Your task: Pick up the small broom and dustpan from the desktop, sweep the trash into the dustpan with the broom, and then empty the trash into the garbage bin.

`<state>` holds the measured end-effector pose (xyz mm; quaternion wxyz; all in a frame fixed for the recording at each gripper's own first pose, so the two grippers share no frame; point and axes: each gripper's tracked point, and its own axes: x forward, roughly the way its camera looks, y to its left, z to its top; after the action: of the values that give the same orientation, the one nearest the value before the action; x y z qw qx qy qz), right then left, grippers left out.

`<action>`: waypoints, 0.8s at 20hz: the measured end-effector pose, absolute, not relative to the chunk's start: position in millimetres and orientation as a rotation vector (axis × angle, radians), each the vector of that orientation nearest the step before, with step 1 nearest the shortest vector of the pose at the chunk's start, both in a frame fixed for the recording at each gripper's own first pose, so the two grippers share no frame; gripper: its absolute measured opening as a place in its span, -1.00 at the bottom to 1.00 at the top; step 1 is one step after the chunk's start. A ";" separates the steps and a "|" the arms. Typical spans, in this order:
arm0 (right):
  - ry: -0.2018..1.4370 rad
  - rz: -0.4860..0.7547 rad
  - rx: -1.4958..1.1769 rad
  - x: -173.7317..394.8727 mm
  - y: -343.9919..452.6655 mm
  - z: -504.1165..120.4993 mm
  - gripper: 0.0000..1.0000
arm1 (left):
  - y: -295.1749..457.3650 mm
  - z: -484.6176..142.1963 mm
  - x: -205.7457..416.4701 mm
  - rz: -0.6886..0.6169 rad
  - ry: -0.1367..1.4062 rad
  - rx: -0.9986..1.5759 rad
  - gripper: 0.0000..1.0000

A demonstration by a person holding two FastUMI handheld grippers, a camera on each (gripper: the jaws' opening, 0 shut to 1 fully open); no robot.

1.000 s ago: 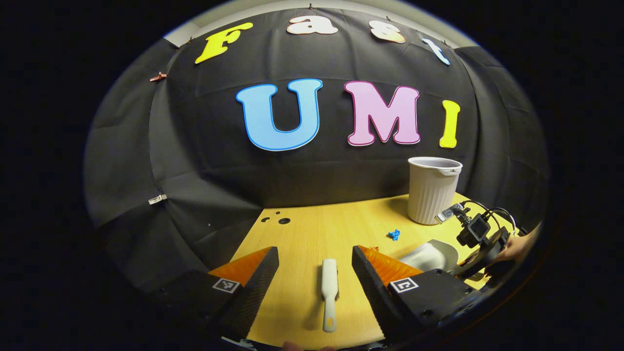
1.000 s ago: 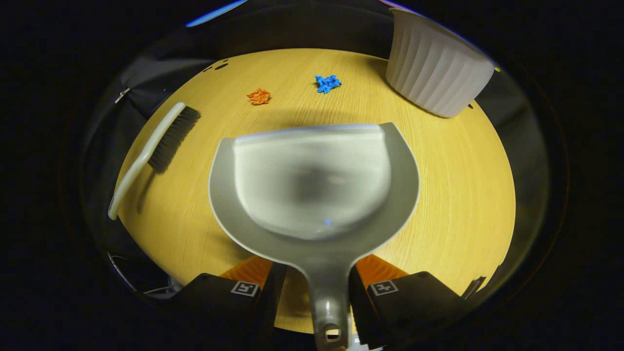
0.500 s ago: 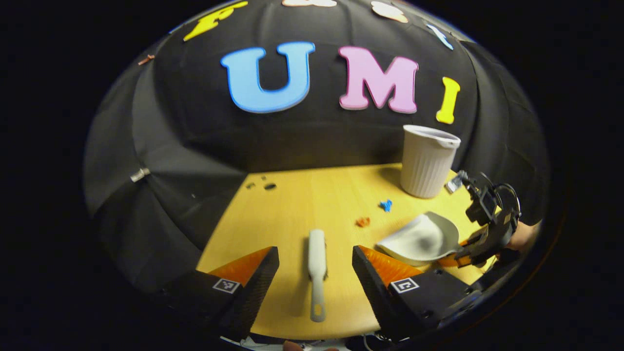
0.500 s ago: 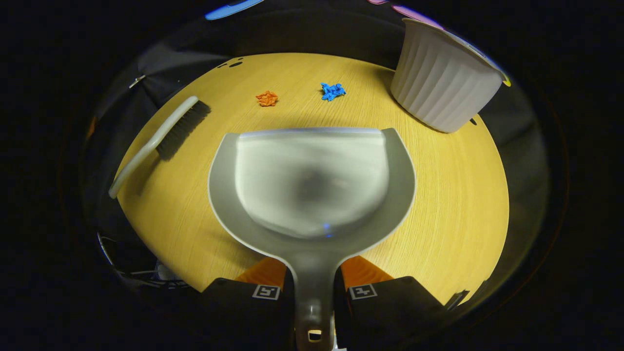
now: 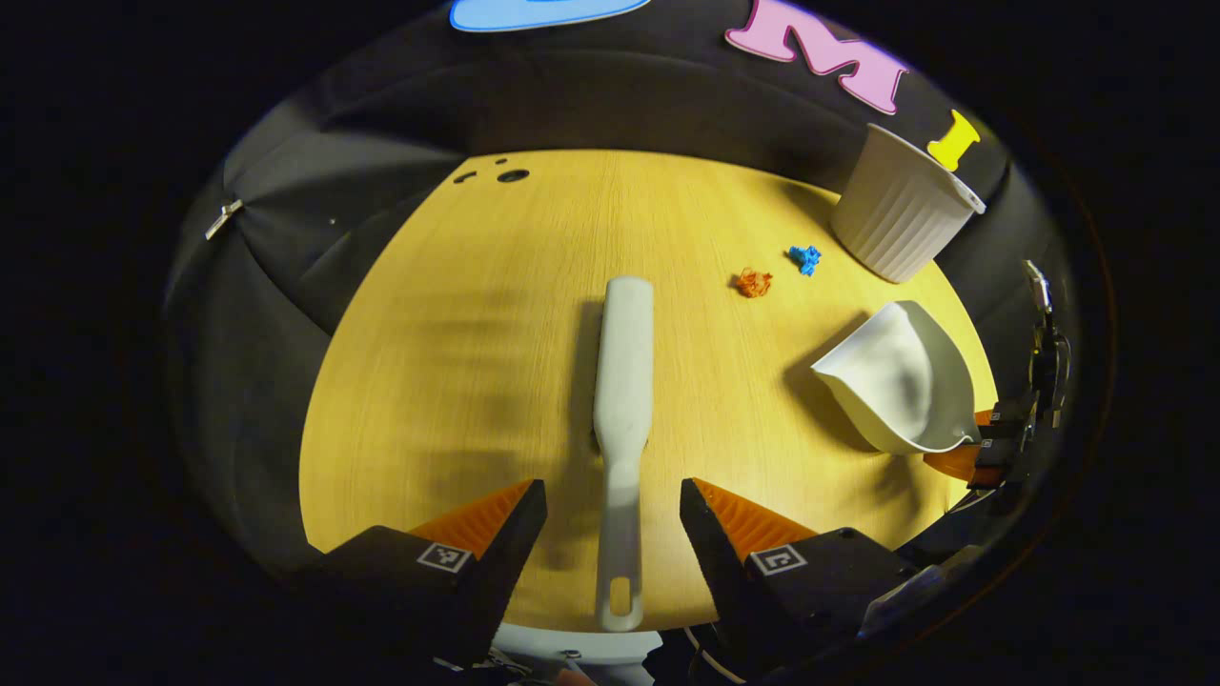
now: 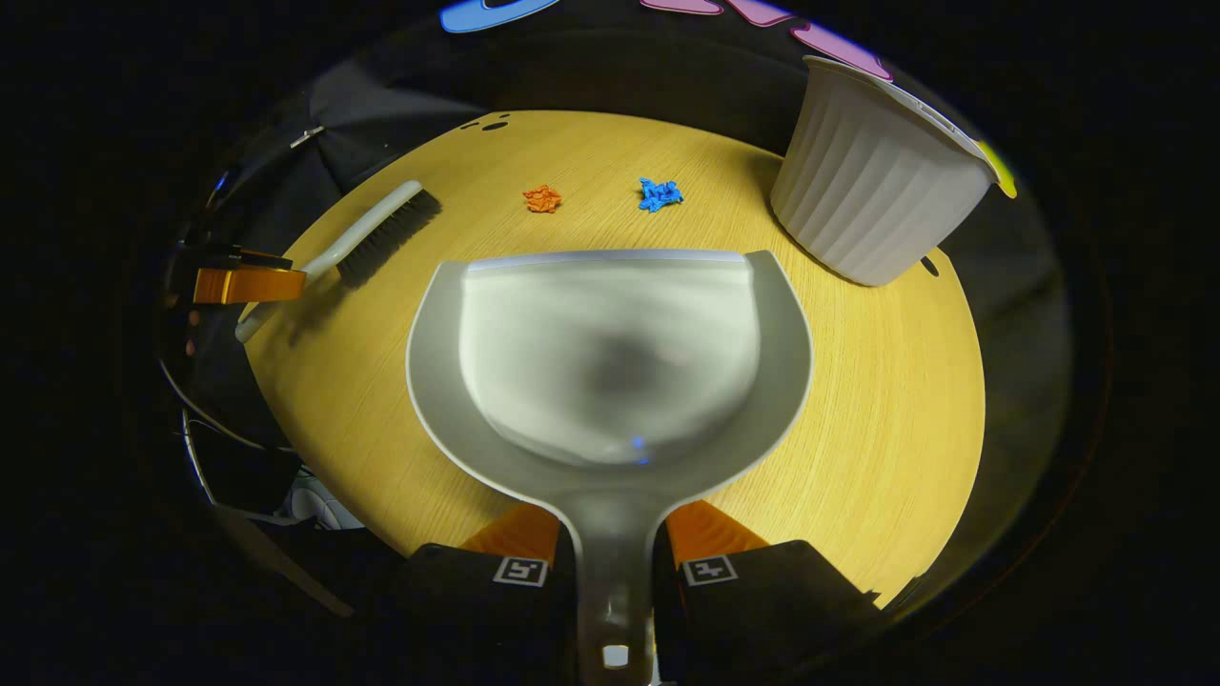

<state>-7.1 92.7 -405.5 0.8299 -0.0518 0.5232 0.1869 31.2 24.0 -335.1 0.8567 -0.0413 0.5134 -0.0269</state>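
Tool on the right (image 6: 610, 553) is clenched on the dustpan (image 6: 610, 362) handle, pan held just over the tabletop (image 6: 886, 400). Left tool (image 5: 610, 505) is released, its fingers straddling the small broom (image 5: 621, 381) handle, which lies flat on the tabletop. Picking up is half done, I judge. Next: close on the broom, lift, then bring it behind the orange scrap (image 5: 753, 282) and blue scrap (image 5: 803, 257) near the garbage bin (image 5: 901, 214).

Wooden desktop (image 5: 496, 362); dark holes (image 5: 512, 175), perhaps grommets.
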 end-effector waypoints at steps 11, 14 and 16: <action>1.126 0.443 -0.136 -3.9 81.5 -408.2 -0.28 | 23.1 -390.2 48.6 -0.047 1.247 -0.005 -0.05; 1.138 0.462 -0.165 -3.3 77.4 -404.0 -0.28 | 19.3 -388.3 53.8 -0.100 1.250 0.021 -0.41; 1.152 0.470 -0.175 -1.0 74.1 -402.6 -0.28 | 19.1 -381.8 59.7 -0.138 1.225 0.058 -0.47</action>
<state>-1.0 74.1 -402.6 0.8091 -0.0817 0.5387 0.2200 59.7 19.1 -381.8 0.8155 0.0272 0.5745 -0.0649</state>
